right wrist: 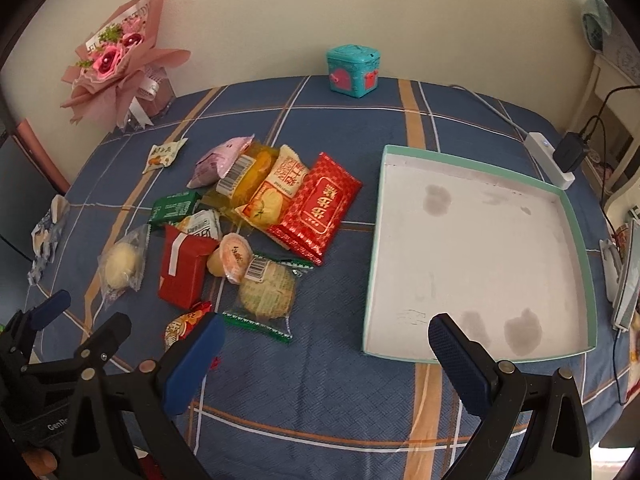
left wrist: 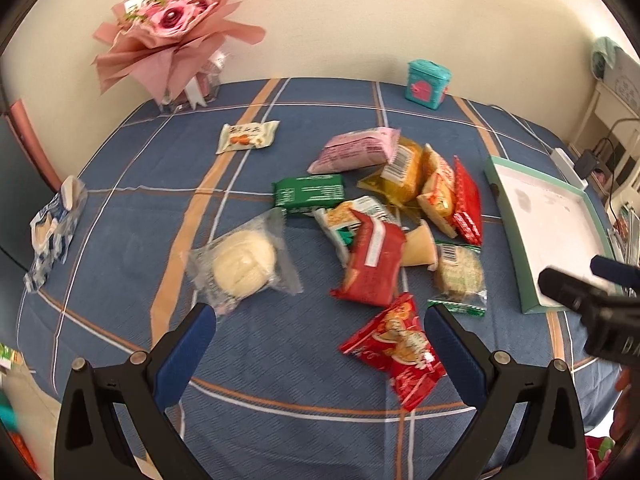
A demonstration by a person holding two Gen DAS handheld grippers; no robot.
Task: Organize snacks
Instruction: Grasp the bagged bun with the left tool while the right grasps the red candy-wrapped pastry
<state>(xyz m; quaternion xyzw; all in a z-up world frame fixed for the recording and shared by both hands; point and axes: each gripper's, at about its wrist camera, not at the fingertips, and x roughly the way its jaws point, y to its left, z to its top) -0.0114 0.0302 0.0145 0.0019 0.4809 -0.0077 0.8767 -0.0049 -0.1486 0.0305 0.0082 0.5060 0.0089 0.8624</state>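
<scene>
A pile of wrapped snacks lies mid-table: a white bun in clear wrap (left wrist: 244, 266) (right wrist: 120, 262), a red box (left wrist: 372, 260) (right wrist: 184, 268), a green pack (left wrist: 310, 192), a pink pack (left wrist: 358, 148), a red foil pack (right wrist: 318, 208), a jelly cup (right wrist: 232, 258) and a round cake (right wrist: 266, 290). A small red packet (left wrist: 400, 346) lies just ahead of my left gripper (left wrist: 320, 350), which is open and empty. My right gripper (right wrist: 326, 350) is open and empty, between the pile and the empty green-rimmed tray (right wrist: 576, 240) (left wrist: 510, 216).
A pink bouquet (left wrist: 172, 28) stands at the back left and a teal tin (right wrist: 354, 70) at the back. A cream packet (left wrist: 248, 136) and a blue-white packet (left wrist: 54, 232) lie apart on the left. A power strip with charger (right wrist: 554, 160) sits beyond the tray.
</scene>
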